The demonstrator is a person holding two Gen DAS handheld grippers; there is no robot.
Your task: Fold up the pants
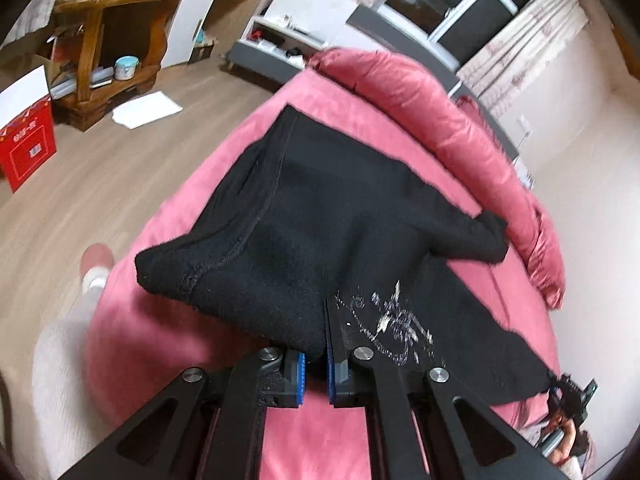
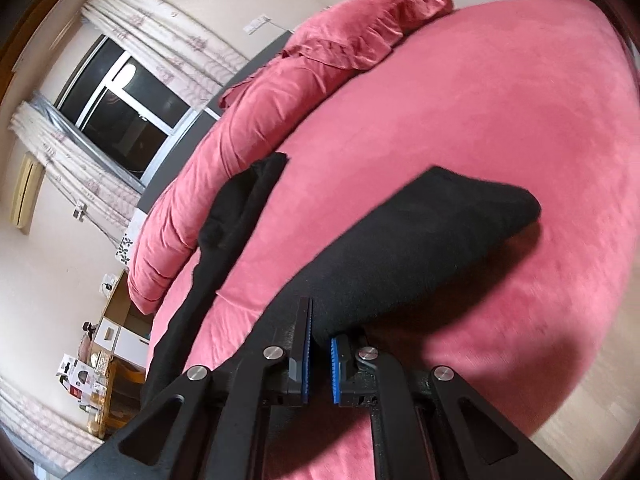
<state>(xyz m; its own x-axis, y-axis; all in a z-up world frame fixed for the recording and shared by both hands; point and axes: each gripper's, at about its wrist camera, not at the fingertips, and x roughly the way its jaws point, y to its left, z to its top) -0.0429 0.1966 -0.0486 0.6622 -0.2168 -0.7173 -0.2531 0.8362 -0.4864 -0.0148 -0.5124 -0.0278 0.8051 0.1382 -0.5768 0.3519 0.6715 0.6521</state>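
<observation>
Black pants (image 1: 320, 216) with a silver print lie spread over a pink bed (image 1: 312, 432). My left gripper (image 1: 323, 340) is shut on a fold of the black cloth, which is lifted off the bed and drapes away from the blue pads (image 1: 301, 376). In the right wrist view my right gripper (image 2: 320, 332) is shut on another part of the pants (image 2: 420, 240), raised above the bed (image 2: 480, 120). A strip of the black cloth (image 2: 224, 232) trails off to the left toward the far end. The right gripper also shows small at the lower right of the left wrist view.
A pink quilt (image 1: 440, 112) is bunched along the far side of the bed by a curtained window (image 1: 440, 4). A wooden shelf unit (image 1: 108, 40), a red box (image 1: 28, 148) and white paper (image 1: 146, 110) stand on the wood floor. A person's pale trouser leg (image 1: 60, 360) is at the lower left.
</observation>
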